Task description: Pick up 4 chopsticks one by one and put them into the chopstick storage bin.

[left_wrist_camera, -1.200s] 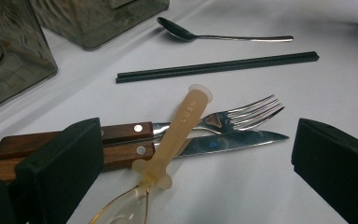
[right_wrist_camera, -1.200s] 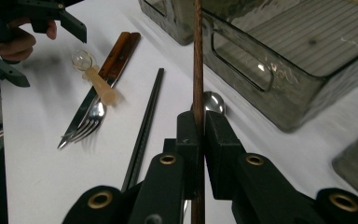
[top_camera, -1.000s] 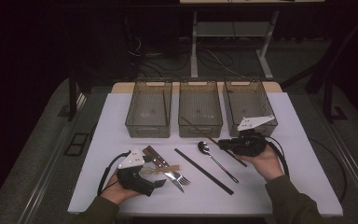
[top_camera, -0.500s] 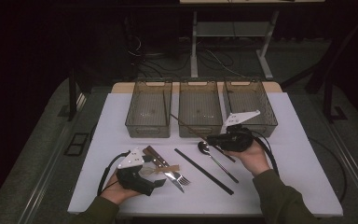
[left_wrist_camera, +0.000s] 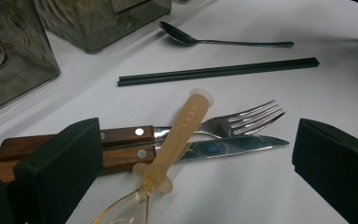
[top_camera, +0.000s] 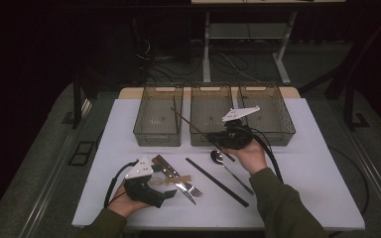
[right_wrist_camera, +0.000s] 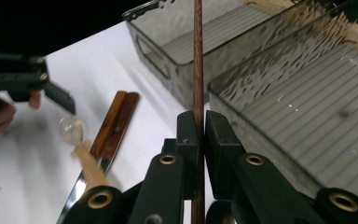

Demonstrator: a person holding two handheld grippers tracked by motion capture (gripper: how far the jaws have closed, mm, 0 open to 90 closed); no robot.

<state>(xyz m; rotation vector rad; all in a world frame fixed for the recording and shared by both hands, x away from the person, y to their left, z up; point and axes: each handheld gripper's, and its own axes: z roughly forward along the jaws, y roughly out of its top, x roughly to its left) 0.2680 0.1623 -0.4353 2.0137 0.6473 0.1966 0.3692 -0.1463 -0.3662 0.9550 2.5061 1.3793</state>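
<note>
R gripper (top_camera: 213, 137), fingers still pinching brown chopstick (top_camera: 191, 122), moved left toward middle bin (top_camera: 211, 115); L gripper (top_camera: 171, 194) fingers spread, unmoved.

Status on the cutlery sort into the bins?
Early. All three bins look empty. In hand: the right gripper is shut on a brown chopstick, held over the bins. The left gripper is open by the amber spoon. On the table: fork, knife, black chopsticks, metal spoon.

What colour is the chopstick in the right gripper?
Reddish-brown chopstick, clearest in the right gripper view.
</note>
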